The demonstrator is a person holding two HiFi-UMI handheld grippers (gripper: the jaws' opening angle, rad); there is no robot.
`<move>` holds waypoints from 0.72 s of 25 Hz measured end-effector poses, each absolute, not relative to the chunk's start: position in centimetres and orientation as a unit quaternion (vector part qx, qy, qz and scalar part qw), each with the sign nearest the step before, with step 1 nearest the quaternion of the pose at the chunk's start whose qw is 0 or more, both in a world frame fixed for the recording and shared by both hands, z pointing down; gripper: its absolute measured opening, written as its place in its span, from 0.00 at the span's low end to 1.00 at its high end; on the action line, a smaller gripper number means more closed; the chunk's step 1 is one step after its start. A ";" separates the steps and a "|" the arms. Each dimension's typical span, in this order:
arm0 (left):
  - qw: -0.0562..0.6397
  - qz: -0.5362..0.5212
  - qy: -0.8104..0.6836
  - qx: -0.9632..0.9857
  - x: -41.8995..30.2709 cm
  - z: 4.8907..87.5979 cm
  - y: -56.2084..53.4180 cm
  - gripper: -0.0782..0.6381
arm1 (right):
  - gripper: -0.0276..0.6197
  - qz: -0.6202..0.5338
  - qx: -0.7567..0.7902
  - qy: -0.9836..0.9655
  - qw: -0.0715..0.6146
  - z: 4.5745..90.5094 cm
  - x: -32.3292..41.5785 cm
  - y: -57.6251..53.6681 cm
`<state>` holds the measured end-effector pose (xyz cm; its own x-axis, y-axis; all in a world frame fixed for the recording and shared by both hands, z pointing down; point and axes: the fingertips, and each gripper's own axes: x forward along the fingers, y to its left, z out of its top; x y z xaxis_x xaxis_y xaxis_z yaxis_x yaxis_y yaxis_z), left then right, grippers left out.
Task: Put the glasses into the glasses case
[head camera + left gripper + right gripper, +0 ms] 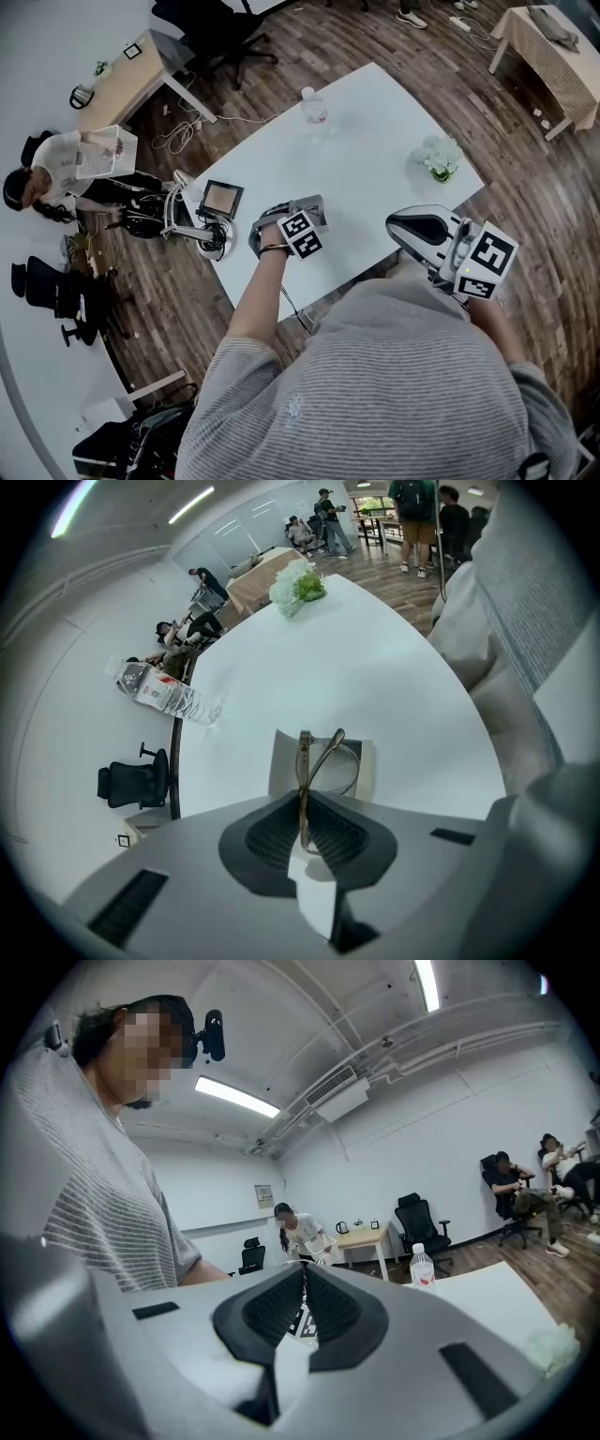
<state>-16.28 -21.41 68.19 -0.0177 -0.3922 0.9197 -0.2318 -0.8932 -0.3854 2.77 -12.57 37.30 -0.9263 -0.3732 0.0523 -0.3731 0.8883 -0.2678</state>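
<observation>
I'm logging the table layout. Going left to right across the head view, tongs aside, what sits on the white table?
square box → bottle → flowers

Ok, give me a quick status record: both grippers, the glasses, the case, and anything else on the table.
left gripper: shut on the glasses, pinching a thin part of the frame
glasses: upright, over the case
case: pale, seems open, on the white table just ahead of the left jaws
right gripper: shut, nothing between its jaws, held off the table
other items: water bottle, flowers
</observation>
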 end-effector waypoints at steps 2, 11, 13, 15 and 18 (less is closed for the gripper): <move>0.055 -0.685 0.220 -0.692 -16.3 68.8 -21.6 0.16 | 0.07 -0.138 -0.194 0.971 0.000 37.5 3.0 -12.6; 0.040 -0.710 0.206 -0.672 -16.5 71.0 -22.1 0.16 | 0.07 -0.139 -0.204 0.969 -0.001 37.6 3.6 -13.2; 0.039 -0.715 0.207 -0.666 -16.8 71.4 -22.2 0.16 | 0.07 -0.140 -0.207 0.968 -0.001 37.6 3.6 -13.4; 0.038 -0.717 0.208 -0.664 -17.0 71.6 -22.4 0.16 | 0.07 -0.140 -0.209 0.968 -0.002 37.7 3.7 -13.5; 0.037 -0.718 0.211 -0.662 -17.0 71.8 -22.6 0.16 | 0.07 -0.141 -0.212 0.967 -0.003 37.8 3.8 -13.6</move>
